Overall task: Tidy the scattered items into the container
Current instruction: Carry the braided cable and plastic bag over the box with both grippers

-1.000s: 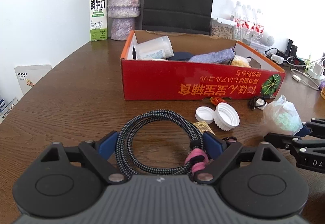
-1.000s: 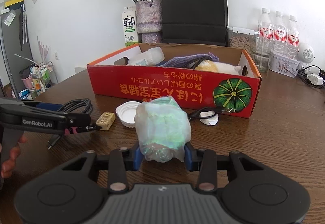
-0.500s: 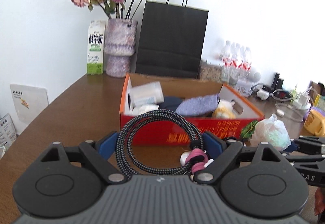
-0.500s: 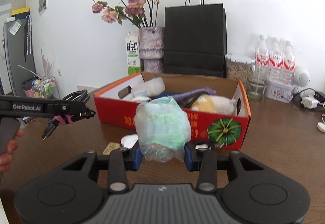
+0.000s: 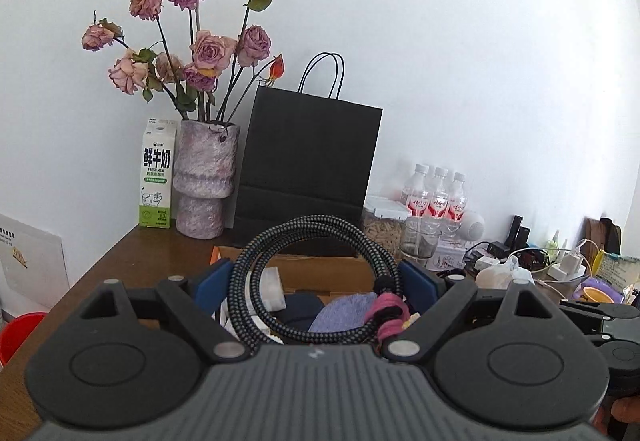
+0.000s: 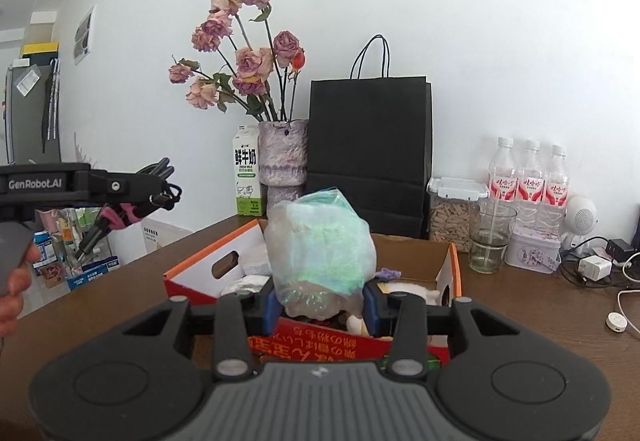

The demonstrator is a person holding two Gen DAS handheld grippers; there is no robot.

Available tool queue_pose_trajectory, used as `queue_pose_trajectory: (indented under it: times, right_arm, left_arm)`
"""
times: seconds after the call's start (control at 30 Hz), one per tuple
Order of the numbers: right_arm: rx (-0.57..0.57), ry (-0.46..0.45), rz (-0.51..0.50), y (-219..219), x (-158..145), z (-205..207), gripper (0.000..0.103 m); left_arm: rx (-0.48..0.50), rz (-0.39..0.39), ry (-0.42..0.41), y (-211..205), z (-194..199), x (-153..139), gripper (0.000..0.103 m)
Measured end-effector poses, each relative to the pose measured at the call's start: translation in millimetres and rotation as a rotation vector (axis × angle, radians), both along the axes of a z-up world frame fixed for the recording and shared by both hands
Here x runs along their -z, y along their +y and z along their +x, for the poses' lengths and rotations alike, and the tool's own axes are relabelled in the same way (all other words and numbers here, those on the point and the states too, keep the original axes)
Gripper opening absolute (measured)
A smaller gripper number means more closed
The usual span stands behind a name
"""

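Observation:
My left gripper (image 5: pixel 316 283) is shut on a coiled black braided cable (image 5: pixel 320 233) with a pink tie (image 5: pixel 386 315), held above the red cardboard box (image 5: pixel 320 273). My right gripper (image 6: pixel 320 305) is shut on a clear plastic bag with green contents (image 6: pixel 320 241), held over the near side of the box (image 6: pixel 208 281). The box holds a purple cloth (image 5: pixel 344 315), a dark item and white items. The left gripper with the cable shows at the left of the right wrist view (image 6: pixel 160 197).
Behind the box stand a milk carton (image 5: pixel 157 173), a vase of dried roses (image 5: pixel 206 177) and a black paper bag (image 5: pixel 308 169). Water bottles (image 6: pixel 528 177), a glass (image 6: pixel 490 237), a jar and chargers with cables (image 6: pixel 592 265) crowd the table's back right.
Both grippers have risen from the table with their loads and moved forward over the box. The caps and small items on the table have dropped out of view.

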State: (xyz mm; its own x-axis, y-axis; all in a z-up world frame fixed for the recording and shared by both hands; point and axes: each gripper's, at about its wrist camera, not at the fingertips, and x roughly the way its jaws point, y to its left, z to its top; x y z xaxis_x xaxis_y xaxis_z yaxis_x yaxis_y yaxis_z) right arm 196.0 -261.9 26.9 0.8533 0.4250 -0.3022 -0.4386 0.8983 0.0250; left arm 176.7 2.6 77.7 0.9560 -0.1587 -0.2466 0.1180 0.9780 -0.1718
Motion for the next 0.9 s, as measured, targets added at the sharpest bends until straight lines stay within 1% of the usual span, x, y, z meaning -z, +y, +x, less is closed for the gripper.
queue_pose_trajectory:
  times: [0.27,0.3,0.5,0.63,0.7,0.9]
  right_arm:
    - [0.020,-0.012,-0.001,3.7,-5.3,40.7,0.039]
    - [0.026,-0.013,-0.007,6.5,-4.0,54.3,0.039]
    - [0.042,0.009,-0.005,10.0,0.7,99.1,0.039]
    - [0.053,0.027,-0.011,11.2,8.2,131.1,0.039]
    - [0.057,0.050,-0.012,11.0,15.1,148.1,0.039]
    - [0.062,0.124,-0.047,12.4,37.2,187.1,0.039]
  left_arm:
    - [0.024,-0.029,-0.014,-12.2,40.6,-4.2,0.089]
    - [0.027,-0.032,-0.014,-13.4,46.7,-3.8,0.089]
    - [0.028,-0.049,-0.003,-19.1,87.8,3.9,0.089]
    - [0.029,-0.008,0.028,-27.0,118.3,17.0,0.089]
    - [0.025,0.012,0.048,-28.9,132.5,25.6,0.089]
    - [0.009,0.069,0.138,-29.1,171.8,56.0,0.089]
